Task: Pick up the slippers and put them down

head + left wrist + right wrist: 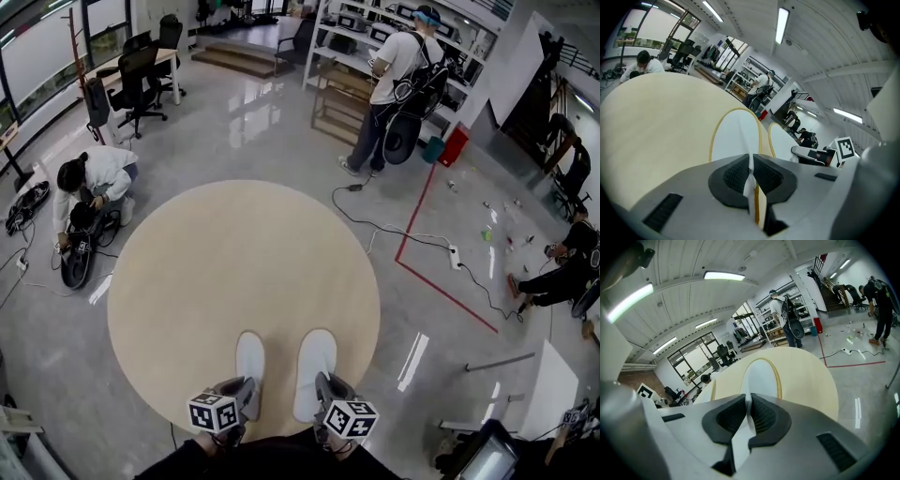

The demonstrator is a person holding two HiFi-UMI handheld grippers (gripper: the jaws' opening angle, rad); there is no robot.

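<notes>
Two white slippers with thin yellow rims lie side by side, toes away from me, at the near edge of the round beige table [234, 253]. My left gripper [246, 392] is shut on the heel of the left slipper [250, 366]. In the left gripper view the jaws [751, 161] pinch that slipper's [736, 136] thin heel edge, with the other slipper [782, 140] to its right. My right gripper [324, 392] is shut on the heel of the right slipper [315, 367]. The right gripper view shows the white sole [761, 378] running out from the closed jaws [748, 401].
A person crouches by gear on the floor at the left [89, 183], another stands at shelves at the back [398, 80], and a third sits at the right [562, 267]. A power strip [455, 256] with cables and a red tape line [441, 291] lie on the floor to the right.
</notes>
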